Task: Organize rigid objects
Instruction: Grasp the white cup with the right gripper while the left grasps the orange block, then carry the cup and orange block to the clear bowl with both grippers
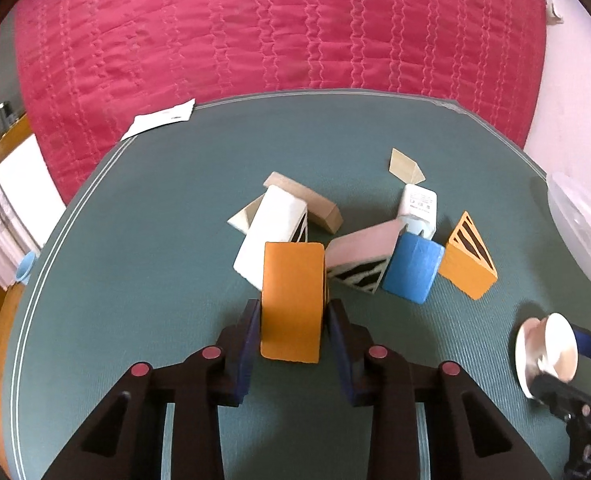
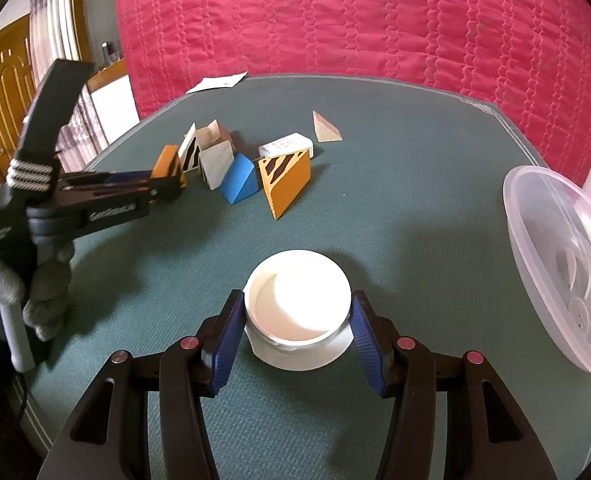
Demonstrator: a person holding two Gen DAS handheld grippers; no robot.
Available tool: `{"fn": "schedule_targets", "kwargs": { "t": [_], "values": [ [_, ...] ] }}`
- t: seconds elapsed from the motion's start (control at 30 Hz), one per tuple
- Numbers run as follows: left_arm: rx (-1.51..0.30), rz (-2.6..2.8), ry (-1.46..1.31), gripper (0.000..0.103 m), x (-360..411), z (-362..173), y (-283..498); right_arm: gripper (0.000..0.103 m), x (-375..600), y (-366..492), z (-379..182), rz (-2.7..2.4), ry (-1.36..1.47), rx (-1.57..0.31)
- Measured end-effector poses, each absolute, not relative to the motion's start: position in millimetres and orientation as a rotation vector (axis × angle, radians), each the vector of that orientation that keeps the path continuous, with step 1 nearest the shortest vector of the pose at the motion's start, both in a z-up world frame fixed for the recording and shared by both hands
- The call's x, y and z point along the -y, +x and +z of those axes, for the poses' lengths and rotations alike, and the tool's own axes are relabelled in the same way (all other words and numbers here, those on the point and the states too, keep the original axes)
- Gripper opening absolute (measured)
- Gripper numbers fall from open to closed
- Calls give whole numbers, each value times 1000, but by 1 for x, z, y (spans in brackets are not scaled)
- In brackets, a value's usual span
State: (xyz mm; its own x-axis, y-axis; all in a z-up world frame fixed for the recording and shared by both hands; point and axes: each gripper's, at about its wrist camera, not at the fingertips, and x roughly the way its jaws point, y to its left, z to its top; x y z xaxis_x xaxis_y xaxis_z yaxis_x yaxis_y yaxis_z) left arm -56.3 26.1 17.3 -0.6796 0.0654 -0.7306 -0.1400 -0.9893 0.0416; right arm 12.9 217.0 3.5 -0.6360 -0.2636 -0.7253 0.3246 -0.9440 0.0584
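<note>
- Closest to us, our left claw (image 1: 293,320) pinches an orange block (image 1: 293,300) by its sides, at the near edge of the block cluster on the green worktop (image 1: 135,240).
- Our right claw (image 2: 297,320) clasps a white tub (image 2: 299,304) — a clear plastic lid (image 2: 555,264) lies to its right.
- Behind: blue wedge (image 1: 413,268), striped orange wedge (image 1: 469,260).

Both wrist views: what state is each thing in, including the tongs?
Left tongs: shut on orange block.
Orange block: held between the blue pads.
Right tongs: shut on white tub.
White tub: upright, open.
Clear lid: tilted at the mat's right edge.
Orange striped wedge: on the mat, free.
Blue block: leaning in the pile, free.
</note>
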Motion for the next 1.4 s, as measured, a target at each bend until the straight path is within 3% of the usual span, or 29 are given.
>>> {"fn": "schedule_targets", "kwargs": {
  "t": [0.83,1.4],
  "values": [
    [-149,2776,-1095,35,-52,36,-18,53,-346,14,66,-2949,979,213],
    [-169,2722,-1063,35,-76,42,-8,57,-433,-3,45,-3142,1101,461]
  ]
}}
